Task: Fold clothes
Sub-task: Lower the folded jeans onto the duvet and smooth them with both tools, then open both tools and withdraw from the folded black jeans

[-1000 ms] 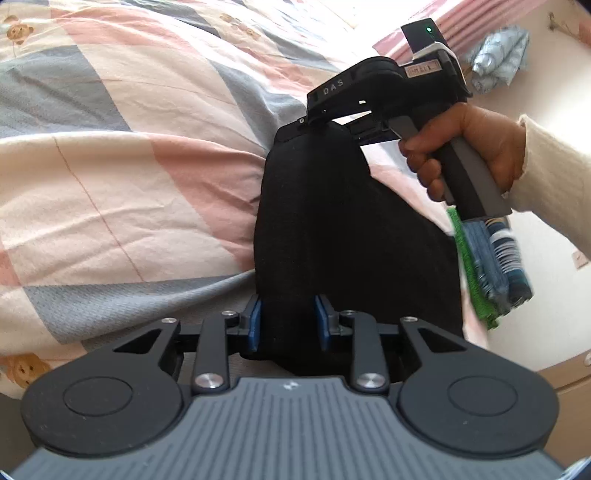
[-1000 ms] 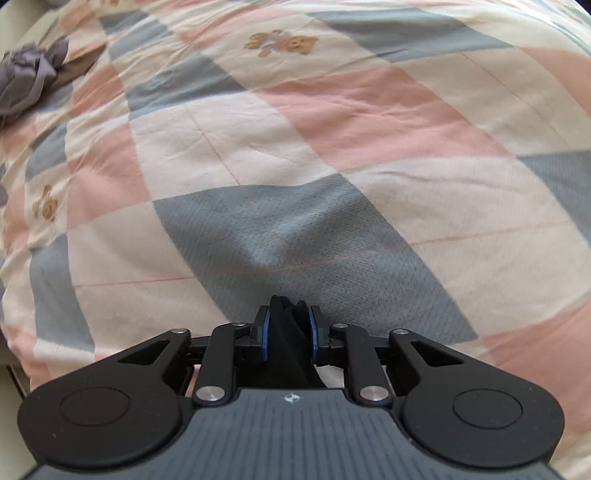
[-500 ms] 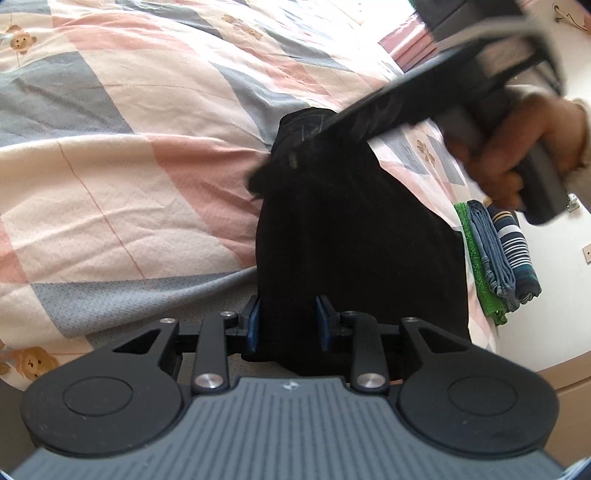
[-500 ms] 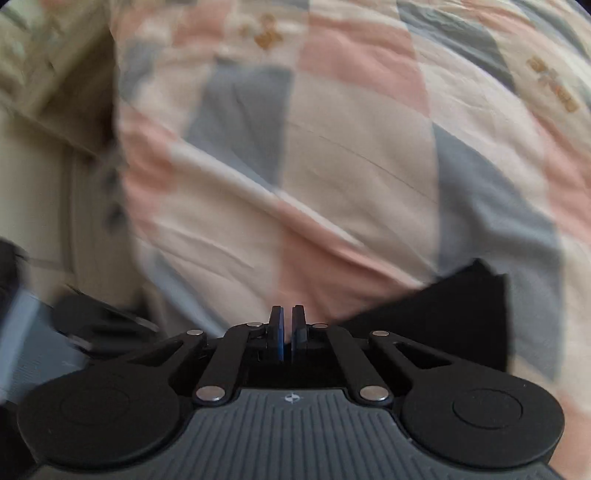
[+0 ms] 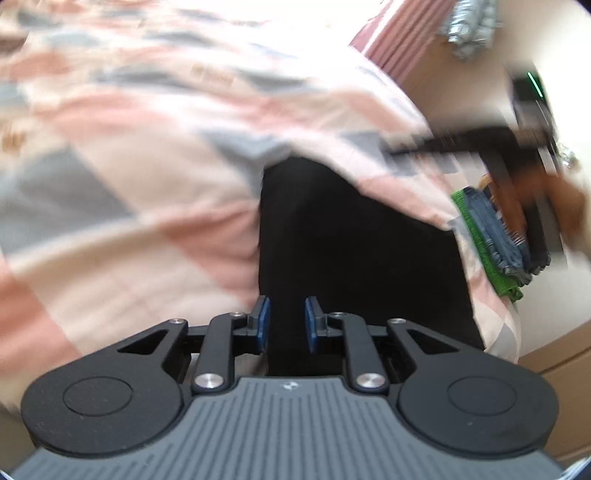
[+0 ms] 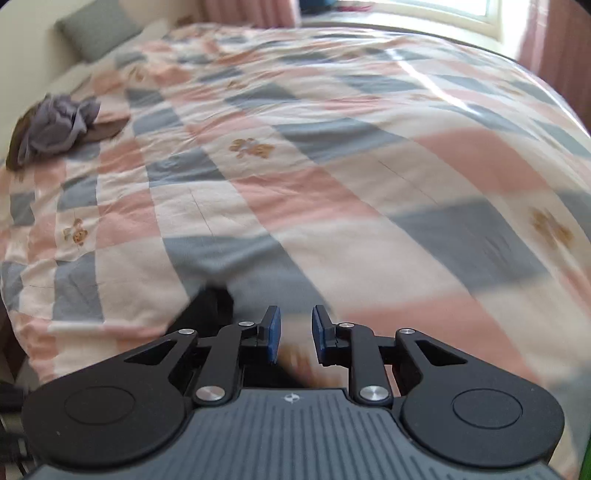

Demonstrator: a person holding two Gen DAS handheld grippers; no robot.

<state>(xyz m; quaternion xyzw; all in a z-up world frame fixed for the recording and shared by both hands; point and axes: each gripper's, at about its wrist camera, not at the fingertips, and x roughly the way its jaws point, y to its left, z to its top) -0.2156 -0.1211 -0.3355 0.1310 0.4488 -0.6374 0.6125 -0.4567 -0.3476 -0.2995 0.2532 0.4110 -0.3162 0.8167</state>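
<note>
A black garment (image 5: 351,240) lies folded on the checked quilt (image 5: 129,184). Its near edge runs between the blue pads of my left gripper (image 5: 288,321), which is shut on the thick fold. A little of the same black garment (image 6: 210,306) shows just left of my right gripper (image 6: 295,332). That gripper is open over the quilt (image 6: 332,166) with nothing between its pads. In the left wrist view the right tool is a dark blur at the upper right, held by a hand (image 5: 565,199).
A folded stack of green, blue and striped clothes (image 5: 495,236) sits at the bed's right edge. A crumpled grey-purple garment (image 6: 55,125) lies at the far left of the bed, near a grey pillow (image 6: 96,29). Pink curtains (image 5: 399,40) hang beyond the bed.
My right gripper was shut on the garment's far corner a second ago, swung away, and now stands open and off the cloth. The left gripper's pads have come closer together on the fold.
</note>
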